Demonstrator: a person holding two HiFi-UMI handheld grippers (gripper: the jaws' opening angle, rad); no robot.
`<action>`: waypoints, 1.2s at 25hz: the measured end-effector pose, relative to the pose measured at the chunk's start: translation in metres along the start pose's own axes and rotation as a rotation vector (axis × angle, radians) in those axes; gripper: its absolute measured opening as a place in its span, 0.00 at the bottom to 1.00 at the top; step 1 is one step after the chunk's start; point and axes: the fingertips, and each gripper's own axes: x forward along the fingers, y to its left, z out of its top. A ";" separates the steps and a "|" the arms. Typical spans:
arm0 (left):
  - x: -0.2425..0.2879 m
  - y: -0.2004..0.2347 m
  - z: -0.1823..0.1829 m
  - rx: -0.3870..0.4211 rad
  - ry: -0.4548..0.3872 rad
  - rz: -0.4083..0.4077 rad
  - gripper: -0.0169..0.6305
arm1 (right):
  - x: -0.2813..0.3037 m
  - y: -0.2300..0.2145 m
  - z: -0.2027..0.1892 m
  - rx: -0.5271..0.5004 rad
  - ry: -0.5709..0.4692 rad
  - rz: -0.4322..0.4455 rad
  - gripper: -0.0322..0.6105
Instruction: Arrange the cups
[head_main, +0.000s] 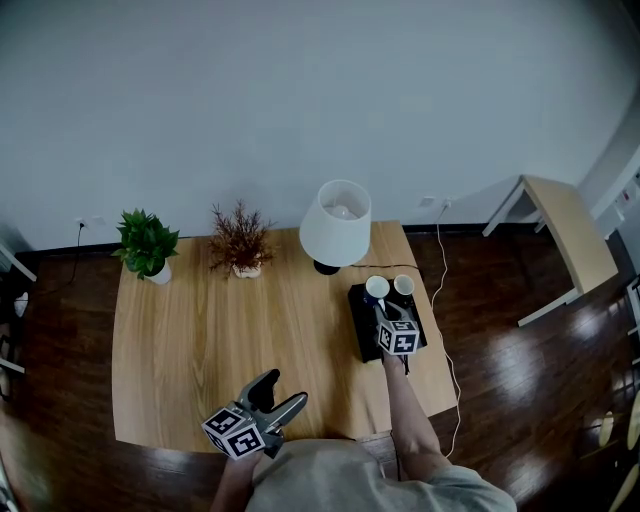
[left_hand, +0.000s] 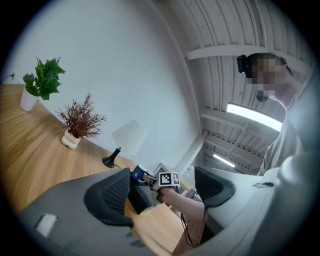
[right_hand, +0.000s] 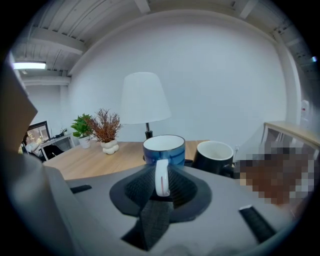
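**Grip.** The 2 fingers (right_hand: 136, 189) of the right gripper (right_hand: 161, 184) are closed on the white loop handle (right_hand: 161, 176) of the blue glazed ceramic cup with a white inside (right_hand: 164, 149). The cup sits upright, directly beyond the fingertips.

**Surroundings.** The black ceramic cup with a white inside (right_hand: 214, 156) stands just to the right of the fingers, close beside the blue one. In the head view both cups are over the far end of the flat black rectangular tray (head_main: 362, 335), on the pale wooden surface (head_main: 220, 330). The left gripper (head_main: 283, 392) holds its fingers wide apart with nothing between them, well off to the left.

**Step in hand, judged.** Seating the blue cup next to the black one.
- Keep the handle pinch firm, since a thin loop lets the cup swing.
- Keep the rim level.
- Avoid knocking the neighbouring cup.
- Release only once the base is flat.

**Not verifiable.**
- The fingers hide the blue cup's base, so contact with the tray cannot be told.
- It is unclear whether the 2 cups touch.
- The black cup's handle is hidden.
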 end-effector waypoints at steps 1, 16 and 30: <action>0.001 -0.001 -0.001 -0.001 0.002 -0.004 0.63 | 0.001 -0.002 -0.001 -0.011 0.008 -0.006 0.17; 0.006 0.004 0.006 -0.020 -0.024 -0.019 0.63 | -0.131 0.191 -0.018 0.017 -0.058 0.469 0.22; -0.014 0.019 0.026 -0.022 -0.123 0.035 0.62 | -0.168 0.308 0.021 -0.105 -0.132 0.787 0.22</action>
